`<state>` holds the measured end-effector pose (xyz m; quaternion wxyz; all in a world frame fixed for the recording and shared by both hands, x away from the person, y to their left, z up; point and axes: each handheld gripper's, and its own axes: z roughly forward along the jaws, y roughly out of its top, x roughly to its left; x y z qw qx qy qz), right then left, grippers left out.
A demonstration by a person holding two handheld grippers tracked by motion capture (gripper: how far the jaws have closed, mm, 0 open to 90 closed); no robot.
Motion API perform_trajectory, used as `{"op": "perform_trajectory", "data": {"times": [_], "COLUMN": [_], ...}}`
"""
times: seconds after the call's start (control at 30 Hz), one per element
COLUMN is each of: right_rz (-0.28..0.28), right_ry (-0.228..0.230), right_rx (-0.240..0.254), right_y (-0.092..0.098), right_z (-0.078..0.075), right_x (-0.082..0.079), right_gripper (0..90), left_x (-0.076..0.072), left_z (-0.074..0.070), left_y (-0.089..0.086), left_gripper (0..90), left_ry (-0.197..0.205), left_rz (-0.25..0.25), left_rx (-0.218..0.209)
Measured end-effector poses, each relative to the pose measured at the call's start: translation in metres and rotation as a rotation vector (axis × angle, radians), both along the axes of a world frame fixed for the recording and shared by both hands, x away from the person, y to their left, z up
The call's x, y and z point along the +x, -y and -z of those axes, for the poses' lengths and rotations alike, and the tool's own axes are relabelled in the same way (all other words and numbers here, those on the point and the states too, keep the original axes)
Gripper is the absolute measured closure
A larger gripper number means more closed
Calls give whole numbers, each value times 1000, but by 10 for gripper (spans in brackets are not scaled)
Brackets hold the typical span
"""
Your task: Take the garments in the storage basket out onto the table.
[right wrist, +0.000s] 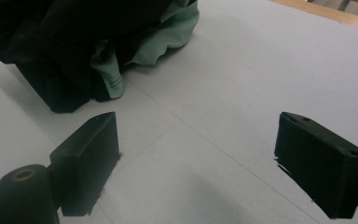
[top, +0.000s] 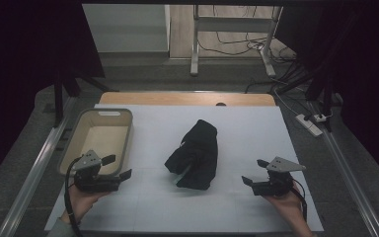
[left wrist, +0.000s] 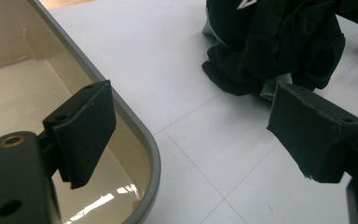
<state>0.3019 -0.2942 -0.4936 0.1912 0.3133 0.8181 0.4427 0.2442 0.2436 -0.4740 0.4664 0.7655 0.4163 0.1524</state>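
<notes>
Dark garment [top: 196,155] (pale green lining showing): crumpled at centre frame on the worktop [top: 246,128]. Tub [top: 98,138]: left of frame. Left gripper [top: 116,168] and right gripper [top: 252,172]: jaws spread, empty. Risk: a pinch on one loose fold could let the bundle unravel and slip.

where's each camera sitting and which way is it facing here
High view: fixed above the person's side, looking forward and down on the white table; shows both hands, left gripper and right gripper.
Left gripper view: rides the left gripper, looking along its open jaws past the beige plastic bin.
Right gripper view: rides the right gripper, looking along its open jaws over the table.
Shared: all three show the crumpled black and mint-green garment.
</notes>
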Motion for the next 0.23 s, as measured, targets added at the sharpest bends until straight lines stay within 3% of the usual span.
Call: {"op": "perform_trajectory", "data": {"times": [0.23], "right_rz": [-2], "right_ry": [10], "right_rx": [5], "right_y": [0], "right_z": [-1], "right_x": [-2], "right_gripper": [130], "left_x": [2], "left_z": [0], "left_y": [4], "left_gripper": [152], "left_ry": [1], "left_rz": [8], "left_rx": [8]}}
